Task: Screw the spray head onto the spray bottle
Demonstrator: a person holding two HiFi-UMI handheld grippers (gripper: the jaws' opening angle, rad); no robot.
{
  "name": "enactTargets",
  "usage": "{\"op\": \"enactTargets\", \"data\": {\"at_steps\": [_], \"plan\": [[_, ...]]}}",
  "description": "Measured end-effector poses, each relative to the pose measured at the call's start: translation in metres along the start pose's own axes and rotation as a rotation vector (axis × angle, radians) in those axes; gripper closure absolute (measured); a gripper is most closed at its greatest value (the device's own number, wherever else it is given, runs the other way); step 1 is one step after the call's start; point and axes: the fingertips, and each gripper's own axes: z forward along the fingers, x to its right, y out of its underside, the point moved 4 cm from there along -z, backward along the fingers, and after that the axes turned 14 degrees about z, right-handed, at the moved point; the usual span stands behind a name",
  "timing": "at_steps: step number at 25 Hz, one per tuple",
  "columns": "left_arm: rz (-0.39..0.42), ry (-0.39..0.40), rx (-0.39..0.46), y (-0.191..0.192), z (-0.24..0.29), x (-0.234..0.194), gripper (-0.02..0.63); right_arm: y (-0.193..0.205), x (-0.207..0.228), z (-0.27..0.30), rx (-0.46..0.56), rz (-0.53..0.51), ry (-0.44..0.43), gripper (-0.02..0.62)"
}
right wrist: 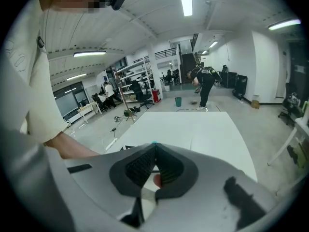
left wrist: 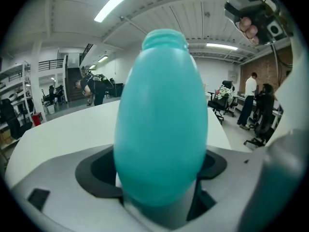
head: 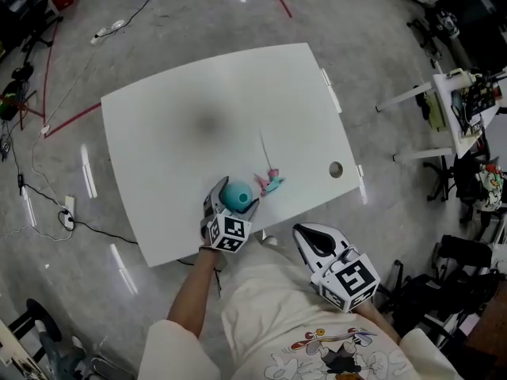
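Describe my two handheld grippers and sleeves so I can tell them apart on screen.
Both the left gripper and right gripper have white-grey plastic shells with black ribbed jaw pads. Each carries a white cube with black square markers. The sleeves are short and cream.

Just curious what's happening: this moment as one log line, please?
left gripper: shut on teal bottle | right gripper: shut, empty | spray head: on table

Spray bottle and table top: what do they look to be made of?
Spray bottle: probably plastic, opaque teal, with a smooth satin skin, soft highlights and a moulded ridged neck. Table top: likely white laminate or painted board; it is smooth and faintly glossy, with a dim blurred reflection on it.
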Motion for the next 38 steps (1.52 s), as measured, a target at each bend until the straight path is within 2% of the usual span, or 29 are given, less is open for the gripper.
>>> {"op": "enactTargets", "data": {"at_steps": [1,5,7,9,11,14,17,19,21,23,28,30,33,38], "plan": [[-0.001,-0.009,-0.004,0.001,0.000,-0.001,0.173,0.000,0.001,0.001,-0.002,-0.003,0.010,0.589],[0.008,-0.008,-0.001,0.000,0.001,-0.001,0.176,0.002,0.009,0.002,0.000,-0.001,0.049,0.589],[0.018,0.012,0.003,0.000,0.000,0.002,0.178,0.005,0.016,0.003,-0.012,-0.034,0.062,0.589],[0.026,0.050,0.003,-0.005,0.000,0.009,0.179,0.005,0.027,0.006,-0.035,-0.123,0.062,0.589],[0.032,0.086,-0.004,-0.013,-0.003,0.012,0.179,0.004,0.040,0.014,-0.067,-0.257,0.032,0.589],[0.022,0.127,-0.008,-0.025,-0.014,0.013,0.179,0.007,0.063,0.039,-0.154,-0.455,-0.048,0.588],[-0.007,0.202,-0.004,-0.038,-0.030,0.013,0.179,0.007,0.082,0.071,-0.242,-0.595,-0.149,0.577],[-0.001,0.252,-0.006,-0.048,-0.042,0.015,0.179,0.004,0.088,0.090,-0.295,-0.658,-0.219,0.499],[0.015,0.287,-0.010,-0.059,-0.048,0.015,0.179,-0.002,0.096,0.108,-0.350,-0.760,-0.266,0.459],[0.023,0.308,-0.016,-0.065,-0.053,0.013,0.179,-0.004,0.102,0.130,-0.421,-0.942,-0.300,0.436],[0.056,0.359,-0.043,-0.059,-0.063,0.009,0.179,0.022,0.118,0.172,-0.671,-1.656,-0.426,0.434],[0.062,0.373,-0.060,-0.058,-0.061,0.014,0.179,0.033,0.124,0.174,-0.752,-1.868,-0.525,0.434],[0.065,0.380,-0.093,-0.052,-0.058,0.023,0.179,0.051,0.125,0.178,-0.807,-2.087,-0.663,0.434],[0.073,0.360,-0.127,-0.046,-0.057,0.026,0.179,0.069,0.134,0.187,-0.884,-2.275,-0.741,0.434]]}}
